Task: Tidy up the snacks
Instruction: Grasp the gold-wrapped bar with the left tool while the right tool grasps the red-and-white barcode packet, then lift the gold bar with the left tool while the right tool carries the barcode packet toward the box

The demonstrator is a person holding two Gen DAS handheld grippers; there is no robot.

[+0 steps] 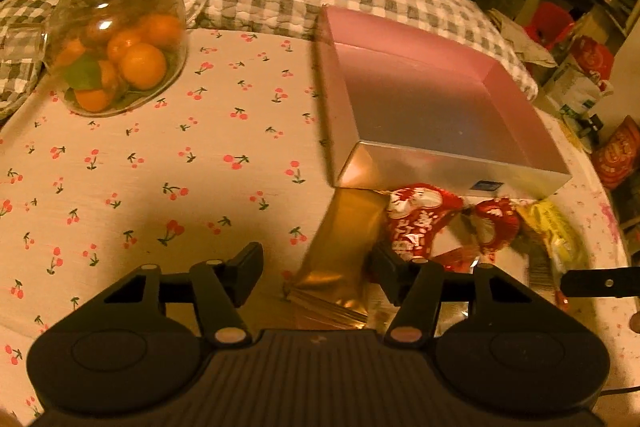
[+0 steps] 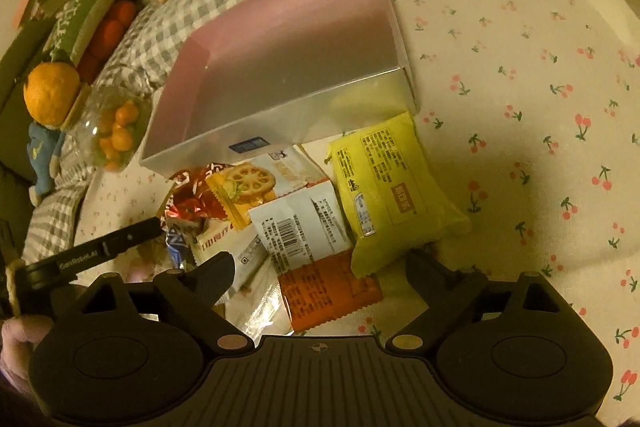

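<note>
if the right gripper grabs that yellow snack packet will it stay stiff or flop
The yellow packet looks puffy and sealed, so probably light and springy, sagging a little at its crimped ends. Its glossy film may slip between the pads. It lies flat on the tablecloth, so rolling seems unlikely.

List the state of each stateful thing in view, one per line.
pink box: open, empty, upright on the cloth.
glass jar: lidded, holds small oranges, a large orange fruit on the lid.
gold packet: flat on the table, between the left claw's fingers, not visibly pinched.
yellow packet: sealed, lying against the box front.
orange packet: flat, partly under the white one.
left claw: part open.
right claw: wide open, holding nothing.
</note>
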